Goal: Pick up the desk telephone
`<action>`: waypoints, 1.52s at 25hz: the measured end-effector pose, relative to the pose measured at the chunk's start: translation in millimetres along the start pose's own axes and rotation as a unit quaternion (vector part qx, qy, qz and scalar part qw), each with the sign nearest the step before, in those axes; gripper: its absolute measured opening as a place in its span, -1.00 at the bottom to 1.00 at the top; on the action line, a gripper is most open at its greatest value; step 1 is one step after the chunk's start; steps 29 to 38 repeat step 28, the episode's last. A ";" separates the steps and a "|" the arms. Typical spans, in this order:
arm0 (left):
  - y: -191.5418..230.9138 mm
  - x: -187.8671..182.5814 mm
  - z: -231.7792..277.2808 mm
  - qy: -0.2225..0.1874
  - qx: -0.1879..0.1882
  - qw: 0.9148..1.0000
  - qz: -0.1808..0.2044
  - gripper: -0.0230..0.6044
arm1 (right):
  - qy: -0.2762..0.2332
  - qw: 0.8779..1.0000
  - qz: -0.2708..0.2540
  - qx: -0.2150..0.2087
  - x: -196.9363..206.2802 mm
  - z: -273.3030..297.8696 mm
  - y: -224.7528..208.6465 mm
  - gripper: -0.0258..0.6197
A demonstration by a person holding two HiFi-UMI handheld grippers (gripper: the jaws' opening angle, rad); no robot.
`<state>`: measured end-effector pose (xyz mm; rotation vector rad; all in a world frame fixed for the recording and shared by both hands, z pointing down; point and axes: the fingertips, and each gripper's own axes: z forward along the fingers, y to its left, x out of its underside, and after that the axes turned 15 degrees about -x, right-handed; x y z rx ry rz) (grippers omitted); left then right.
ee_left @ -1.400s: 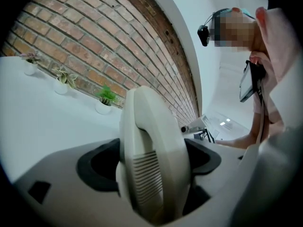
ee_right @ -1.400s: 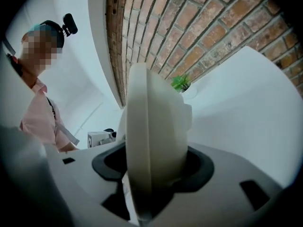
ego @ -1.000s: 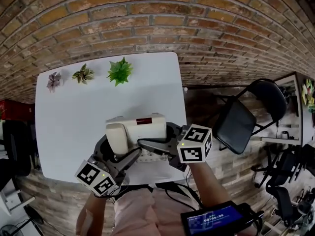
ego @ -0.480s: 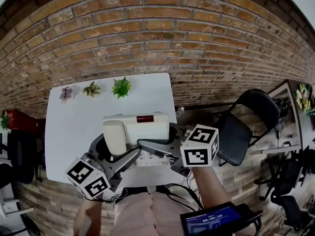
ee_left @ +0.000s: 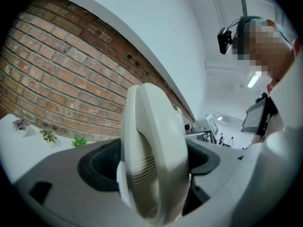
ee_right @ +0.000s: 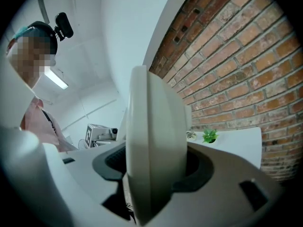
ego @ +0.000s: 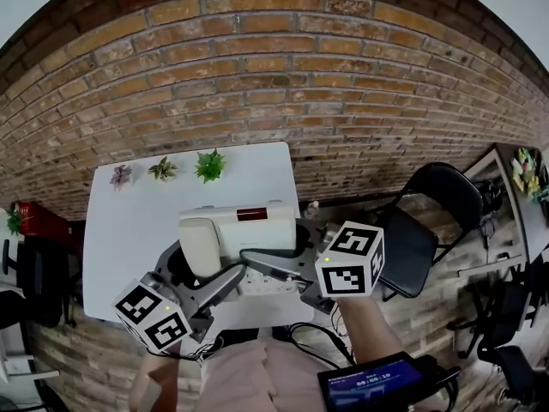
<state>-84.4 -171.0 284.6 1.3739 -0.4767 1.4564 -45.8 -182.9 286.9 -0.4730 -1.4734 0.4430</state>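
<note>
Firstly, a red-brown brick wall is seen behind a white rectangular table, and a black folding chair is placed to the right of the table. The cream plastic desk telephone is held between both grippers, over the near part of the table. The jaws of the left gripper are closed on its handset end, where a slotted grille is shown. The jaws of the right gripper are clamped on its right edge. Three small potted plants are lined at the far edge. Black-and-white square markers are carried on both cubes. Digits on the blue wrist screen are too small to be read.
</note>
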 end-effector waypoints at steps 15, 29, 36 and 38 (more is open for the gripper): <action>-10.9 -2.0 -13.7 -0.006 -0.008 1.000 0.002 0.39 | 0.000 1.000 -0.013 -0.012 1.2 -2.2 18.1 -0.14; -11.0 -3.8 -9.8 -0.003 -0.008 1.000 0.003 0.39 | -0.005 1.000 -0.012 -0.012 -1.3 -4.1 15.7 -0.15; -11.0 -3.8 -9.8 -0.003 -0.008 1.000 0.003 0.39 | -0.005 1.000 -0.012 -0.012 -1.3 -4.1 15.7 -0.15; -11.0 -3.8 -9.8 -0.003 -0.008 1.000 0.003 0.39 | -0.005 1.000 -0.012 -0.012 -1.3 -4.1 15.7 -0.15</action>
